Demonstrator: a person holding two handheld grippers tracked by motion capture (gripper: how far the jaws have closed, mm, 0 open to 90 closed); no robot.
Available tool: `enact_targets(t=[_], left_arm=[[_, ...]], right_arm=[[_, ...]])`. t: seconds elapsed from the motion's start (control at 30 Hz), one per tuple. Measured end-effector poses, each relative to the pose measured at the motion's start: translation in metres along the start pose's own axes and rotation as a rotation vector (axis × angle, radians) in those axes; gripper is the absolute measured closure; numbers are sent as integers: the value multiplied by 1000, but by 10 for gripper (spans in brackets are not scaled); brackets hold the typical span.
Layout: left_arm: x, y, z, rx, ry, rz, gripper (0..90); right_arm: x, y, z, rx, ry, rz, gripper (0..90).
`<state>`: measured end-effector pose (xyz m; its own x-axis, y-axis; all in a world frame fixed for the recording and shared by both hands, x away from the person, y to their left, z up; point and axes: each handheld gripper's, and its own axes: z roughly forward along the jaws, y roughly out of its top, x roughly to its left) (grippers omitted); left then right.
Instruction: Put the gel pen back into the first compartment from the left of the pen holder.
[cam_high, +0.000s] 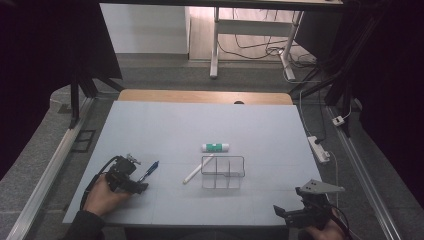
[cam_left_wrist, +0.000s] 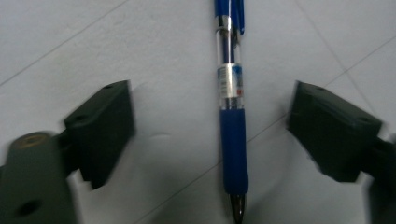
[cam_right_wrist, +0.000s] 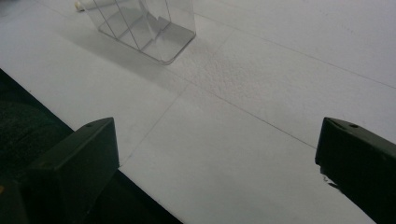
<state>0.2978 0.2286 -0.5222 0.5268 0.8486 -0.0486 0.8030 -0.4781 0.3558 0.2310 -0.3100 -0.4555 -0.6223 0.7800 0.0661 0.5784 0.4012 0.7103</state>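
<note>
Left gripper (cam_left_wrist: 210, 135) fingers (cam_left_wrist: 100, 130) wide apart, straddling blue pen (cam_left_wrist: 232, 126) without contact; pen flat on surface (cam_high: 165, 125), long axis along the fingers, tip toward gripper; right gripper (cam_right_wrist: 215, 163) fingers wide apart, empty.

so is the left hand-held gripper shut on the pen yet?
Open. The left hand-held gripper straddles the blue pen, both jaws apart from it.

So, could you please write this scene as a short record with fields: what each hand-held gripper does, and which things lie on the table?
left hand-held gripper: open, jaws on either side of the blue pen, not touching it
blue pen: lying flat on the table, tip toward the camera
right hand-held gripper: open, holds nothing, at the near edge of the table
clear organizer: standing mid-table, divided into compartments
white stick: lying left of the organizer
white tube: lying behind the organizer
table: white surface
</note>
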Motion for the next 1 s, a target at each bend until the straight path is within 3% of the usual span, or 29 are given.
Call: enact_targets(t=[0.07,0.17,0.33,0.4,0.47,0.73,0.87,1.0], left_arm=[[1,-1,-3,-7,0,-7,331],[0,-2,-5,-4,5,-3,463],[-8,-1,-7,10,-6,55,678],[-8,0,-7,15,-14,54,779],[-6,0,-7,16,-30,32,792],[-2,1,-8,16,-59,15,797],[-3,1,-11,-9,-79,34,796],[-7,3,-16,-42,-100,90,796]], right_arm=[[0,0,0,1,0,0,0],[0,0,0,1,0,2,0],[0,0,0,1,0,0,0],[0,0,0,2,0,0,0],[0,0,0,2,-1,2,0],[0,0,0,2,-1,-1,0],[0,0,0,2,-1,2,0],[0,0,0,-1,-3,0,0]])
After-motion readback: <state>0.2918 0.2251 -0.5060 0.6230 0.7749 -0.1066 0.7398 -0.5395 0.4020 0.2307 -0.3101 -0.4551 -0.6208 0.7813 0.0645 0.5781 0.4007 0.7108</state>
